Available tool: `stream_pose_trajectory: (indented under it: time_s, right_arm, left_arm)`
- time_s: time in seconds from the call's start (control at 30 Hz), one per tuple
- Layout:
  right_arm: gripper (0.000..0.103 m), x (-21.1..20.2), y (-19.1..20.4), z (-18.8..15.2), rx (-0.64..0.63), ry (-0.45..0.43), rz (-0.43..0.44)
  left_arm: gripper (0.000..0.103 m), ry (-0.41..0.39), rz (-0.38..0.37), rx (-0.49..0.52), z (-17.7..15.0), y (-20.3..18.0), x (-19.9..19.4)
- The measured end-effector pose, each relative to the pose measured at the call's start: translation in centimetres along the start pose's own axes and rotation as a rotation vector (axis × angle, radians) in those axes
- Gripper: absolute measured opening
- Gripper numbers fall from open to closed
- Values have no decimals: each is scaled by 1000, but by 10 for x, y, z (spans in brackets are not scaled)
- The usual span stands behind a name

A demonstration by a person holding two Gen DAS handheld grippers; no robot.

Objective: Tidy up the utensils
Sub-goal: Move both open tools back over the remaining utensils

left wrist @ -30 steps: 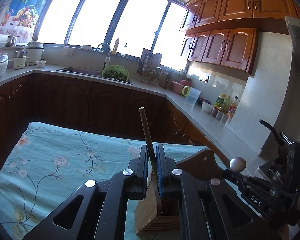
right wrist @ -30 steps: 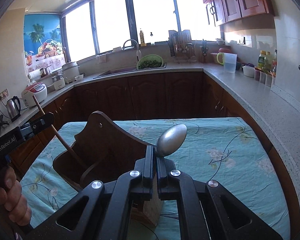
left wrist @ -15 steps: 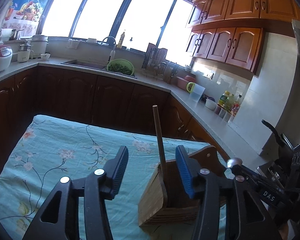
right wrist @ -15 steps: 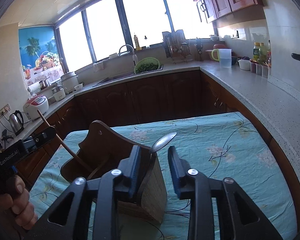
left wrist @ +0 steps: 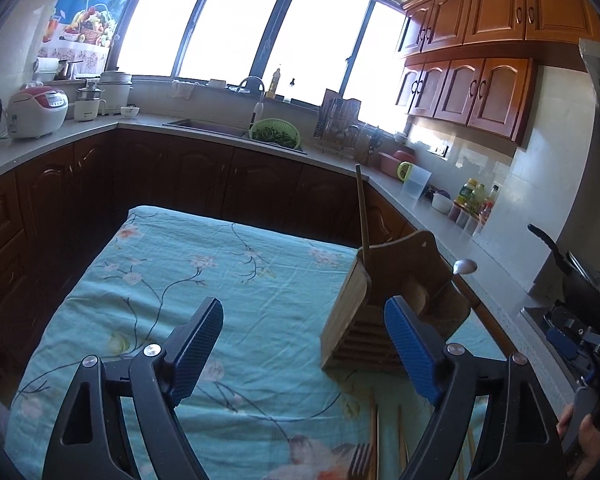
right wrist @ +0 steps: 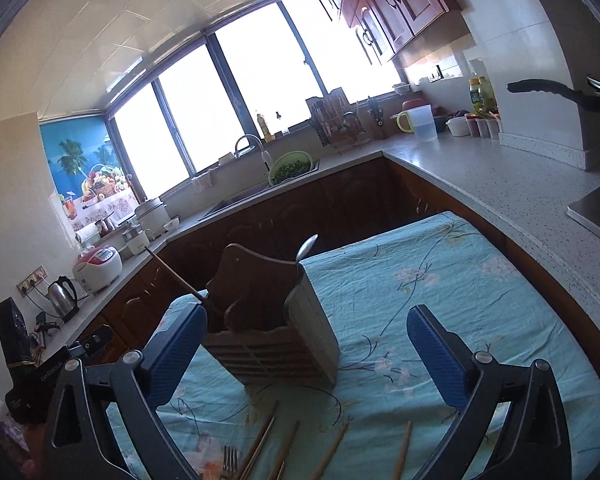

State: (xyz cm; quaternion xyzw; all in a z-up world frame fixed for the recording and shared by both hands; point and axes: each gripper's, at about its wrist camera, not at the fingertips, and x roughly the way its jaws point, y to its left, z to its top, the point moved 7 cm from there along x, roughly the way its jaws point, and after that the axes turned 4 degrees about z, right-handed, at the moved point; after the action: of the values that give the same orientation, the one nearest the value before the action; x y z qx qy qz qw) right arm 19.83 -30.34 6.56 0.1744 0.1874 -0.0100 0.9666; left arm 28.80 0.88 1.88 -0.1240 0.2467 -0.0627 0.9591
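A wooden utensil holder (left wrist: 356, 312) (right wrist: 276, 332) stands on the floral cloth. A wooden chopstick (left wrist: 362, 212) (right wrist: 176, 276) leans in one compartment and a metal spoon (left wrist: 465, 267) (right wrist: 308, 246) stands in another. My left gripper (left wrist: 304, 344) is open and empty, pulled back to the left of the holder. My right gripper (right wrist: 304, 348) is open and empty, in front of the holder. Several loose chopsticks (right wrist: 332, 452) (left wrist: 400, 440) and a fork (right wrist: 230, 462) (left wrist: 360, 462) lie on the cloth near me.
The table with the blue floral cloth (left wrist: 180, 280) (right wrist: 440, 280) stands in a kitchen. Counters (right wrist: 500, 176) run along the back and right, with a sink, a green colander (left wrist: 276, 134), a jug and bottles. A pan handle (left wrist: 548, 244) juts out at right.
Both grippers opened, releasing the chopstick and the spoon into the holder, then drew back and away from it. Loose chopsticks and a fork came into view.
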Motion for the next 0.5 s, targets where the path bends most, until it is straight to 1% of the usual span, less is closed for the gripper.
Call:
stream_pose_trajectory:
  time_s: [0.2,0.37,0.5]
  right_arm:
    - [101,-38,-5,-34,1,20,-43]
    - [101,-62,-12,-65,-16,50,-100]
    - [101,-72,-19,-88,7,85,-126]
  left_arm:
    - [83,56,16,2,-31,4,-39]
    - [83,100,14,2,-52,4,-67]
    - [83,141,9,22,-67,0,-78]
